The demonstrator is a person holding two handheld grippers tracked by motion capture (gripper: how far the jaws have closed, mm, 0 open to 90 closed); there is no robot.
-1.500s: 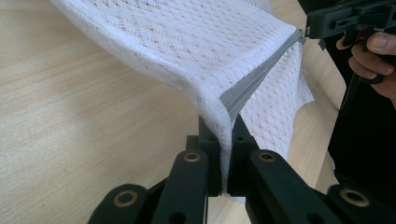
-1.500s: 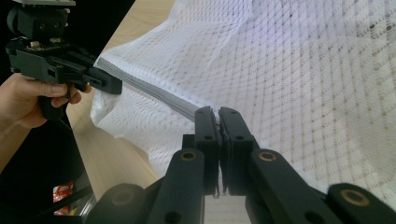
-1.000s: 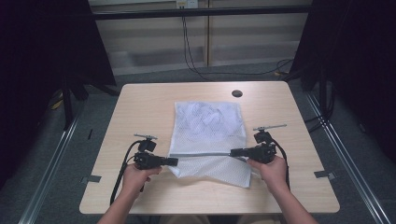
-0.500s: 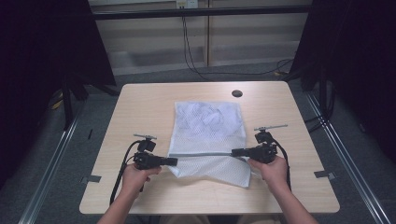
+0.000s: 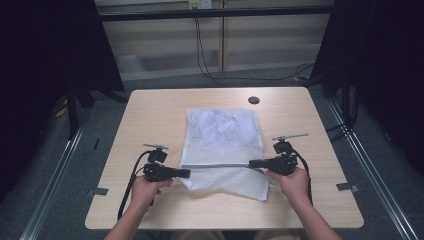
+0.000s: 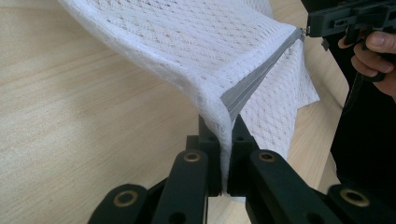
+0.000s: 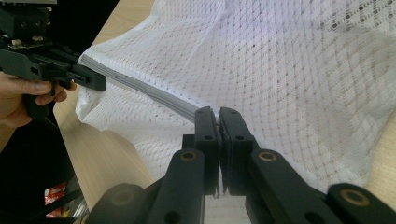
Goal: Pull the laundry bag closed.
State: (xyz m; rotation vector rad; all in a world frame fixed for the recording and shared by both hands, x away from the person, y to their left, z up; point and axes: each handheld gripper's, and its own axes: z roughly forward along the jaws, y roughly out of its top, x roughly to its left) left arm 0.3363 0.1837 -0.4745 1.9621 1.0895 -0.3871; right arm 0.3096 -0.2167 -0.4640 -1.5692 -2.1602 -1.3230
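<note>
No readable text, labels, brands, numbers or signs anywhere. The white mesh bag [image 5: 222, 150], its grey zipper [image 6: 252, 86] and the wooden table [image 5: 150, 120] carry no print or markings. The red scrap at the bottom left of the right gripper view is too small and dark to read.

A lab recording booth: black curtains [image 5: 45, 75], bare wooden table [image 5: 150, 115], dangling cables [image 5: 200, 50], floor rails [image 5: 55, 175].
</note>
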